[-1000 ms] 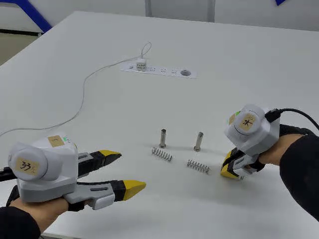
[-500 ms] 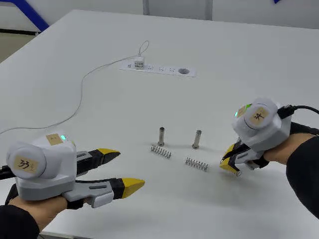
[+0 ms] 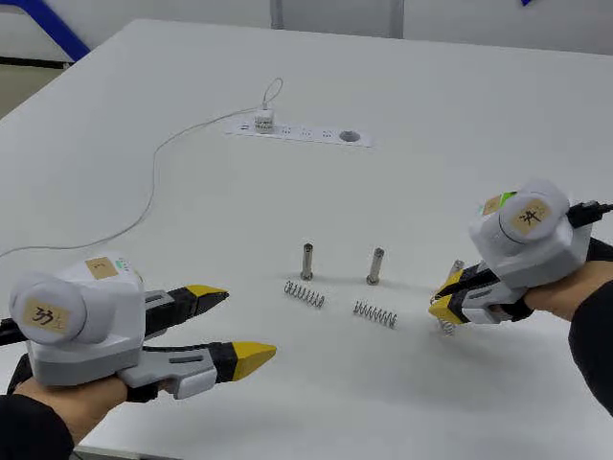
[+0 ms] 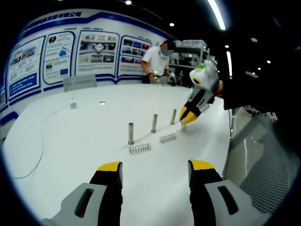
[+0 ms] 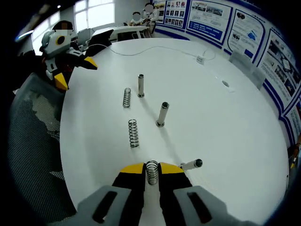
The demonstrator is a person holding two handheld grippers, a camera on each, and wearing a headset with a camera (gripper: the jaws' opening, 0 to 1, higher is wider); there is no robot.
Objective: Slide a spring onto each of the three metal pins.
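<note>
At 7 o'clock in the head view, nearest the person, the left gripper (image 3: 230,324) hovered over the white surface (image 3: 431,192). Its yellow-tipped jaws were spread wide, with nothing between them. A tan sticker (image 3: 48,314) on its round cap bore handwriting that could not be read.

At 4 o'clock the right gripper (image 3: 450,305) was low over the surface, jaws pressed in on a small coiled steel spring (image 5: 151,173). The spring stood on end between the yellow tips and hung just below them in the head view. The tan label (image 3: 530,217) on this gripper's cap was also illegible.

Near the centre, two loose steel springs (image 3: 304,294) (image 3: 375,314) lay on their sides, well apart from both grippers. Just beyond each, at 12 o'clock of it, stood a short upright grey metal pin (image 3: 306,261) (image 3: 374,265). A third metal pin (image 5: 191,165) stood just beside the right gripper's tips, at 2 o'clock in the right gripper view.

Farther off, at 12 o'clock, a flat white power strip (image 3: 297,131) held a white plug (image 3: 263,120). A thin white cable (image 3: 153,182) trailed from it toward 9 o'clock.
</note>
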